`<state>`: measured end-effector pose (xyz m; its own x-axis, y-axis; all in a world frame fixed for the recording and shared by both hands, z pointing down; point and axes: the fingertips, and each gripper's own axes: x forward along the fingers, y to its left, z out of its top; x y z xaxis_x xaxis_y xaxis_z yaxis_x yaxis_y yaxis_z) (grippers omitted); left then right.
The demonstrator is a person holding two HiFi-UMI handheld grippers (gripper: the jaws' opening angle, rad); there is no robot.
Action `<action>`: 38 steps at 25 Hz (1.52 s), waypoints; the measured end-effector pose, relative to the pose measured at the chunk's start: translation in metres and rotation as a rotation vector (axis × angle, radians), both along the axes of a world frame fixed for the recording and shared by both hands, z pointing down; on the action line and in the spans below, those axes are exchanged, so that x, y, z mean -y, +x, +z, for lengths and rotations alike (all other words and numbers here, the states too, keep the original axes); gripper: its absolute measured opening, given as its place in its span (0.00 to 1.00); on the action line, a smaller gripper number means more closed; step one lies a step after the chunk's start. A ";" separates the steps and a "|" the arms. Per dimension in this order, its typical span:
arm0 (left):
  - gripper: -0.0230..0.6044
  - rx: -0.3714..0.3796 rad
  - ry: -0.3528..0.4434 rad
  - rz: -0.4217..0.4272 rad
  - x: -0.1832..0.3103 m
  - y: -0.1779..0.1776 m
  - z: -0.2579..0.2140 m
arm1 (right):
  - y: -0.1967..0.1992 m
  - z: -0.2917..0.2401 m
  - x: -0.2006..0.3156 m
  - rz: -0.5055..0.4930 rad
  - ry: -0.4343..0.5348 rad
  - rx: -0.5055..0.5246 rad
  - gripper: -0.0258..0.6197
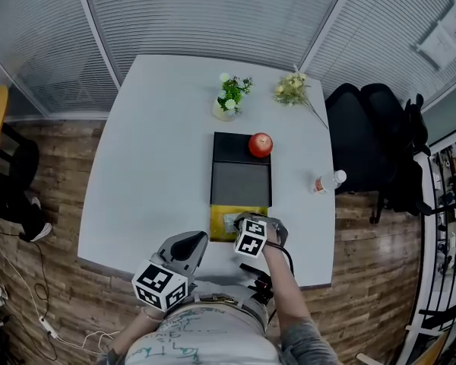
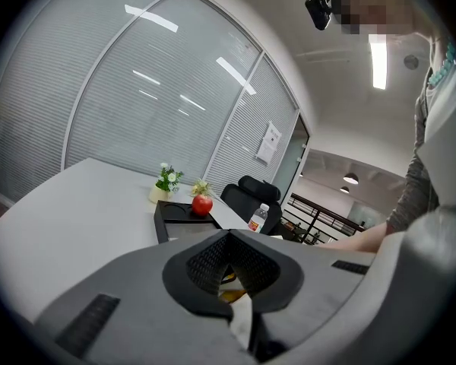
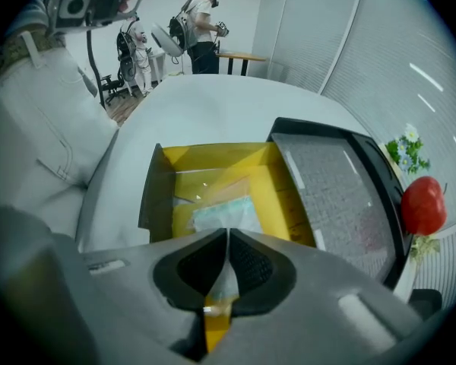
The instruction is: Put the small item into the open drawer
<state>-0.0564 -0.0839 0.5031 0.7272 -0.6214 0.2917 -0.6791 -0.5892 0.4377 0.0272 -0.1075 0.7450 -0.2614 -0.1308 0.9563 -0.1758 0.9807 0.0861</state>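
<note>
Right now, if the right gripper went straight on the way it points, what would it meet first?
Probably the floor of the open yellow drawer, straight below the right gripper; the clear packet it pinches would touch first.

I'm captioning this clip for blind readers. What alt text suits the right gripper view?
The right gripper, jaws shut on a thin clear packet, hangs over an open yellow drawer. The black box behind the drawer has a red apple on top.
</note>
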 end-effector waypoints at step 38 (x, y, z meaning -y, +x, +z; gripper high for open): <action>0.03 0.007 -0.011 0.035 -0.001 0.033 0.003 | -0.001 0.002 0.004 0.035 -0.048 0.050 0.03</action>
<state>-0.0234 -0.0831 0.5062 0.7464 -0.5923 0.3036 -0.6612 -0.6077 0.4399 0.0258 -0.1119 0.7469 -0.3054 -0.0952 0.9474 -0.2129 0.9766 0.0295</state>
